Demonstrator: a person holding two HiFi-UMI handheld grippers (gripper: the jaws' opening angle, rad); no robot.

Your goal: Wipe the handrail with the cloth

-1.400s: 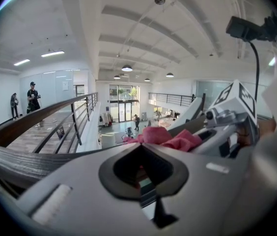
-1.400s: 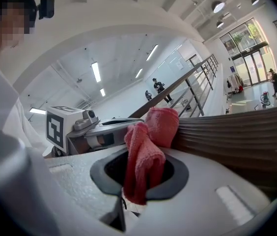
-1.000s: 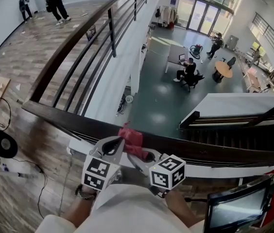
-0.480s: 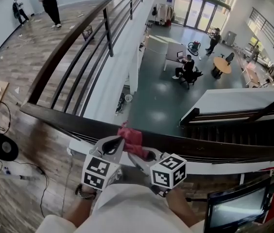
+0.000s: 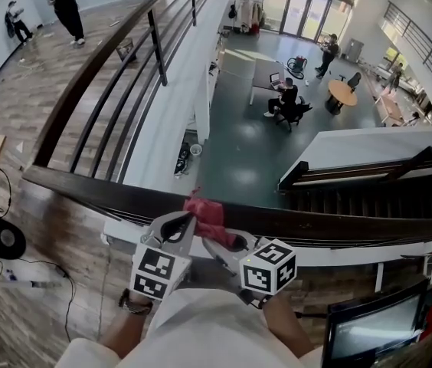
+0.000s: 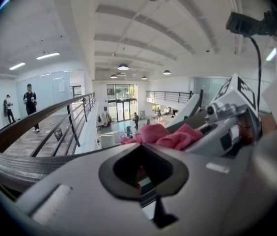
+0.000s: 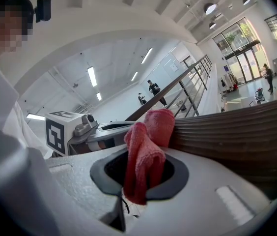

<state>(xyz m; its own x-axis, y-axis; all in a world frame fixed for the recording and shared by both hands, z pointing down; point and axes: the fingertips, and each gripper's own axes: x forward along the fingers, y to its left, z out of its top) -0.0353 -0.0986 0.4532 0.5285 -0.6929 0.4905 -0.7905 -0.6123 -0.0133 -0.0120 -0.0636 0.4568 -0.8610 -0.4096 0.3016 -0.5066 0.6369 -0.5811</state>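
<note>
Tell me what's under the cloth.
The handrail: the cloth lies on its top, pinched in the right gripper's jaws. The strip of rail directly beneath is covered.

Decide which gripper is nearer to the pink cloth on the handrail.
Right. The right gripper is clamped on the cloth; the left gripper sits just beside it, with the cloth beyond its jaw tips.

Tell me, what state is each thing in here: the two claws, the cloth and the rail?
Cloth: bunched, resting on the handrail.
Right gripper: shut on the cloth.
Left gripper: shut, nothing clearly held, tip beside the cloth.
Handrail: bare except for the cloth on top.
</note>
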